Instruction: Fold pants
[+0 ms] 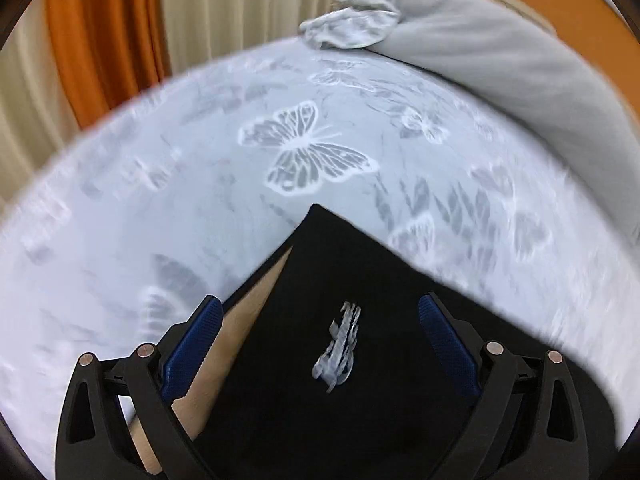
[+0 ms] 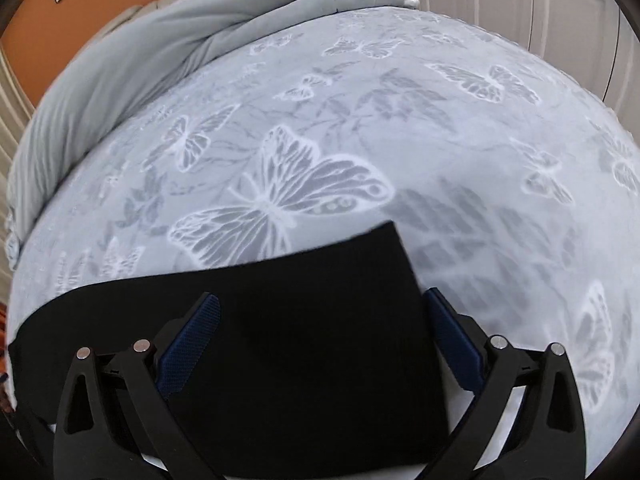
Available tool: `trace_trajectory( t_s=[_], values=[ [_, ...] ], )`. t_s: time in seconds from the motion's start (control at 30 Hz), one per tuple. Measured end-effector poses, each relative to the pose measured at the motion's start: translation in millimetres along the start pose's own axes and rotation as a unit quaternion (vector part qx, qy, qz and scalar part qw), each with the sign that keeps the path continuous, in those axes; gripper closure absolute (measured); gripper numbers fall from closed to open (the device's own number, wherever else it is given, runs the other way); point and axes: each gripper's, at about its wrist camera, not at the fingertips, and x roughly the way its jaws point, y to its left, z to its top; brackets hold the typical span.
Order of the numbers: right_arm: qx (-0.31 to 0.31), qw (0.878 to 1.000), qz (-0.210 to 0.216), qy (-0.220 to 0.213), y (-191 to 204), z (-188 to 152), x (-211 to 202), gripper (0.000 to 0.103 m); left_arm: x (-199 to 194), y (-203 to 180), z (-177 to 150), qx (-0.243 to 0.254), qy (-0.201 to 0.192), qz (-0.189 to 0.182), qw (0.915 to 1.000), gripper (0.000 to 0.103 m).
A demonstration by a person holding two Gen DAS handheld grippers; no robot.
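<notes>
1. The black pants [image 1: 360, 360] lay flat on the bed, directly below both grippers, with one squared corner pointing away from the left wrist camera.
2. A small pale grey printed emblem [image 1: 339, 345] was visible on the upper face of the fabric in the left wrist view.
3. A tan strip [image 1: 240, 332] showed along the left edge of the pants in the left wrist view; whether it was a lining or a separate layer could not be determined.
4. In the right wrist view the pants [image 2: 304, 344] presented as a plain black rectangular panel with a straight far edge and a squared right corner.
5. The left gripper [image 1: 320, 304] had its blue-padded fingers [image 1: 192, 344] spread wide above the pants, pinching nothing.
6. The right gripper [image 2: 320, 300] was likewise spread wide, its fingers [image 2: 188, 344] on either side of the black panel with no fabric pinched.
7. The bedspread [image 2: 460, 152] was pale blue-grey with a white butterfly pattern [image 2: 280, 208].
8. A grey duvet [image 1: 500, 60] was bunched along the far side of the bed.
9. Orange and cream curtains [image 1: 104, 32] hung beyond the bed in the left wrist view; white panelled doors [image 2: 560, 12] stood beyond it in the right wrist view.
</notes>
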Motion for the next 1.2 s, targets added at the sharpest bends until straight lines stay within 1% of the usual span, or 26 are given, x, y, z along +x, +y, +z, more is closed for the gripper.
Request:
trace_trajectory(
  t_s=[0.03, 0.07, 0.1, 0.13, 0.17, 0.2, 0.23, 0.27, 0.33, 0.4, 0.5, 0.57, 0.63, 0.73, 0.77, 0.83, 0.87, 0.9, 0.93, 0.97, 1.0, 1.03, 1.07, 1.1, 1.17, 1.2],
  values=[
    [-0.014, 1.0, -0.005, -0.008, 5.0, 0.5, 1.7, 0.007, 13.2, 1.3, 2.3, -0.022, 0.024, -0.026, 0.9991, 0.007],
    [-0.034, 0.999, -0.013, -0.013, 12.6, -0.5, 2.9, 0.024, 20.4, 1.0, 3.6, -0.03, 0.035, -0.026, 0.9986, 0.009],
    [-0.043, 0.999, -0.021, -0.015, 15.0, -0.6, 3.4, 0.046, 20.7, -1.2, 4.3, -0.026, 0.026, -0.019, 0.9991, 0.01],
    [-0.048, 0.999, -0.02, -0.015, 17.0, -0.8, 3.0, 0.056, 20.3, -8.8, 5.9, -0.003, 0.014, -0.015, 0.9998, 0.016],
    [-0.043, 0.999, 0.001, -0.015, 16.4, -0.4, 0.3, 0.084, 19.4, -14.7, 6.1, 0.019, 0.013, -0.013, 0.9997, 0.034],
    [-0.038, 0.999, 0.016, -0.015, 14.8, 2.0, -1.5, 0.088, 18.7, -19.2, 6.3, 0.038, 0.013, -0.016, 0.9991, 0.079],
    [-0.035, 0.999, 0.024, -0.025, 14.9, 2.4, -10.8, 0.088, 18.0, -20.3, 7.6, 0.043, 0.022, -0.024, 0.9985, 0.095],
    [-0.039, 0.998, 0.027, -0.041, 16.2, 2.4, -22.3, 0.088, 11.4, -17.4, 8.0, 0.03, 0.023, -0.044, 0.9983, 0.095],
    [-0.043, 0.996, 0.045, -0.067, 20.4, 1.1, -46.6, 0.089, -6.3, -10.3, 12.7, 0.02, -0.003, -0.068, 0.9975, 0.095],
    [-0.047, 0.992, 0.071, -0.097, 20.5, -3.2, -85.0, 0.089, -38.1, -3.7, 11.8, 0.021, -0.021, -0.098, 0.9947, 0.096],
    [-0.082, 0.982, 0.109, -0.133, 19.2, -14.4, -145.0, 0.089, -103.5, 18.1, -0.8, 0.027, -0.044, -0.159, 0.986, 0.096],
    [-0.109, 0.976, 0.12, -0.145, 9.9, -33.0, -185.3, 0.089, -140.1, 33.4, -16.3, 0.041, -0.056, -0.172, 0.9827, 0.096],
    [-0.135, 0.973, 0.113, -0.148, -1.5, -54.1, -210.8, 0.088, -172.2, 52.8, -38.8, 0.059, -0.057, -0.177, 0.9808, 0.096],
    [-0.16, 0.975, 0.095, -0.125, -28.8, -92.6, -226.8, 0.087, -194.0, 84.7, -79.7, 0.081, -0.033, -0.164, 0.9826, 0.095],
    [-0.16, 0.976, 0.089, -0.116, -35.7, -101.2, -225.7, 0.085, -193.2, 93.8, -93.0, 0.084, -0.022, -0.157, 0.9838, 0.092],
    [-0.159, 0.982, 0.069, -0.074, -55.6, -127.2, -211.9, 0.079, -184.1, 107.8, -119.9, 0.097, 0.003, -0.125, 0.9874, 0.084],
    [-0.162, 0.984, 0.052, -0.059, -62.2, -138.8, -205.3, 0.076, -180.1, 115.4, -132.4, 0.091, 0.006, -0.11, 0.9897, 0.076],
    [-0.162, 0.986, 0.023, -0.042, -70.9, -152.5, -197.1, 0.073, -180.5, 122.4, -141.2, 0.078, 0.008, -0.104, 0.9916, 0.064],
    [-0.157, 0.987, 0.006, -0.035, -76.5, -162.0, -195.1, 0.073, -182.5, 133.0, -151.7, 0.042, 0.013, -0.12, 0.9918, 0.057],
    [-0.149, 0.988, -0.01, -0.031, -83.1, -168.6, -195.7, 0.072, -185.6, 140.9, -157.8, 0.014, 0.017, -0.145, 0.9891, 0.04],
    [-0.13, 0.991, -0.009, -0.035, -91.5, -175.4, -202.9, 0.062, -188.8, 146.4, -162.3, -0.015, 0.022, -0.173, 0.9846, 0.022],
    [-0.108, 0.993, 0.005, -0.046, -98.7, -180.7, -213.6, 0.051, -191.8, 151.8, -166.8, -0.053, 0.028, -0.197, 0.9787, 0.015],
    [-0.087, 0.994, 0.015, -0.063, -103.4, -185.6, -227.0, 0.028, -192.3, 154.0, -170.0, -0.083, 0.036, -0.21, 0.9736, 0.013],
    [-0.073, 0.994, 0.021, -0.084, -104.5, -189.7, -240.5, 0.02, -188.5, 154.7, -170.2, -0.107, 0.05, -0.22, 0.9685, 0.012],
    [-0.057, 0.991, 0.041, -0.114, -103.0, -196.1, -257.8, 0.02, -171.1, 150.0, -170.1, -0.148, 0.098, -0.22, 0.9591, 0.012],
    [-0.038, 0.99, 0.072, -0.117, -101.9, -199.7, -267.3, 0.02, -163.6, 144.6, -169.4, -0.159, 0.112, -0.219, 0.9561, 0.012]
  ],
)
